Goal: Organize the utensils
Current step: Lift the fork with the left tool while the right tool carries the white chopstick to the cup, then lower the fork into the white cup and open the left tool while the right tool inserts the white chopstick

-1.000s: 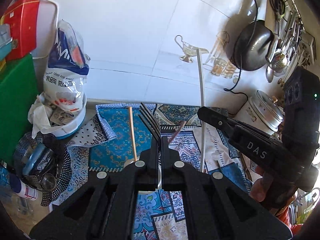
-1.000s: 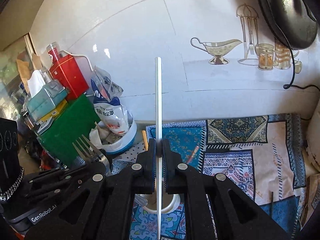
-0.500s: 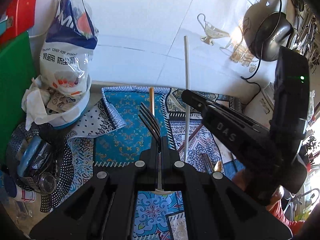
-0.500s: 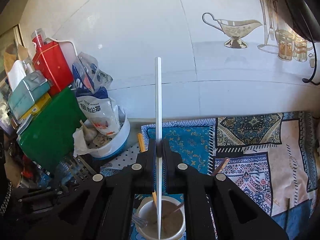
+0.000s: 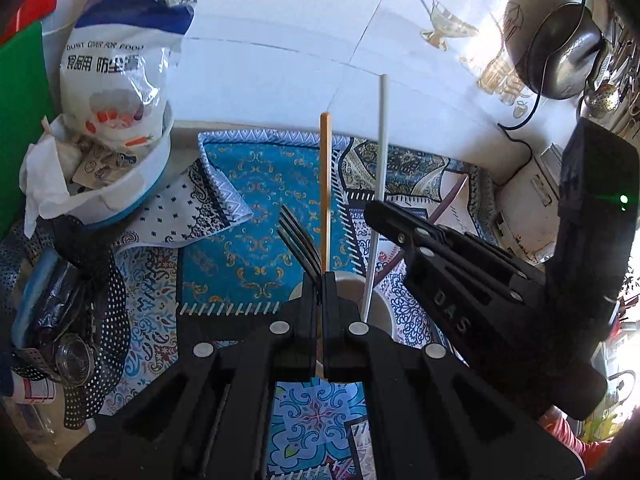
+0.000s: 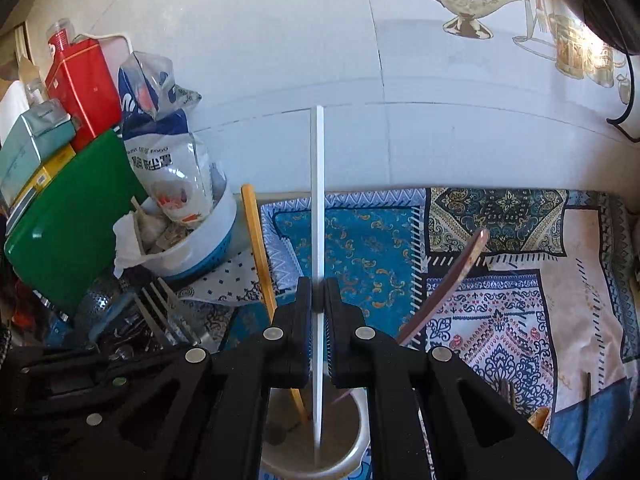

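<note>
My left gripper [image 5: 320, 280] is shut on a metal fork [image 5: 298, 240], tines up and tilted left, just above the near rim of a white cup [image 5: 380, 308]. My right gripper [image 6: 319, 284] is shut on a white chopstick [image 6: 319, 200] held upright, its lower end inside the cup [image 6: 356, 452]. A wooden chopstick [image 6: 258, 248] and a brown utensil [image 6: 452, 280] lean in the cup. In the left wrist view the wooden chopstick [image 5: 325, 184], the white chopstick [image 5: 380, 160] and the right gripper [image 5: 384, 212] show beside the fork. The fork [image 6: 160, 312] appears at the lower left of the right wrist view.
A patterned blue cloth [image 6: 368, 248] covers the counter. At the left stand a white and blue bowl [image 6: 200, 256] with a food bag, a green board [image 6: 68, 224] and a red tin [image 6: 84, 88]. The tiled wall is close behind; a dark pan [image 5: 560, 52] hangs at the right.
Both grippers have come down toward the white cup. The white chopstick's lower end now sits inside the cup, and the fork is closer to its rim.
</note>
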`<state>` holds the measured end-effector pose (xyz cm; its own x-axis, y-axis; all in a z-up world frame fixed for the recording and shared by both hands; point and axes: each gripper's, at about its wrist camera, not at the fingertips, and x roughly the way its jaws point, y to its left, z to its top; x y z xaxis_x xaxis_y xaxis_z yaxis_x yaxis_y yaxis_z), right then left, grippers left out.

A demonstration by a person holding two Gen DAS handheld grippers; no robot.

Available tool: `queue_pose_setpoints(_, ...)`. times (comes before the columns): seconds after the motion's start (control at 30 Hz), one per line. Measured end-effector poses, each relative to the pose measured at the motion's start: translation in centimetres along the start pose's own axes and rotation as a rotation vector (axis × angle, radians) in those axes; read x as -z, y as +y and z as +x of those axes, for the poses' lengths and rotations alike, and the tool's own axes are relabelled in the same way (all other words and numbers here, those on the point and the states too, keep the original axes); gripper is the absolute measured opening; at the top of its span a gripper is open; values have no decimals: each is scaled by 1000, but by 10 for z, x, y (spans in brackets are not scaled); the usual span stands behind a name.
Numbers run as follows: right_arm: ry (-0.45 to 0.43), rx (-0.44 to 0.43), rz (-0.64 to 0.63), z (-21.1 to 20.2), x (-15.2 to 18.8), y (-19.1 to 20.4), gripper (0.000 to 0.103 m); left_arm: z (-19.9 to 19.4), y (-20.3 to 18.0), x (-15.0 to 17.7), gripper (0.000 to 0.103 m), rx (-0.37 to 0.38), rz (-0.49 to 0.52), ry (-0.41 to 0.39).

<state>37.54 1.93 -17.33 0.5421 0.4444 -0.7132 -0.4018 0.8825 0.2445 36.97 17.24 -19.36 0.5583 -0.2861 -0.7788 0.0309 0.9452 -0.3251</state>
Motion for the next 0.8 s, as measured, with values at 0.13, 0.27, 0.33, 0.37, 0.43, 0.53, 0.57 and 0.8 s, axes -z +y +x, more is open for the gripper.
queue_pose_setpoints(0.13,74,5,-5,-1,7,-1,6,8,3,4,0,3,-12,35)
queue_pose_setpoints(0.27,123,-10,1,-7,10,-3,6,13,3,6,0,-2,-15,60)
queue_pose_setpoints(0.33,140,-17,-3,-10,10,-4,6,13,1,8,0,6,-20,71)
queue_pose_setpoints(0.37,148,-18,-10,-11,11,-3,6,13,1,8,0,4,-18,73)
queue_pose_setpoints(0.43,159,-20,-23,-15,12,-2,6,11,-3,9,0,-6,-8,72)
queue_pose_setpoints(0.53,158,-30,-37,-23,12,1,6,5,-8,10,2,-15,2,57)
queue_pose_setpoints(0.57,157,-32,-41,-27,12,1,6,3,-10,9,3,-20,6,53)
queue_pose_setpoints(0.8,123,-52,-46,-56,5,-3,6,-23,-26,7,10,-47,23,-12)
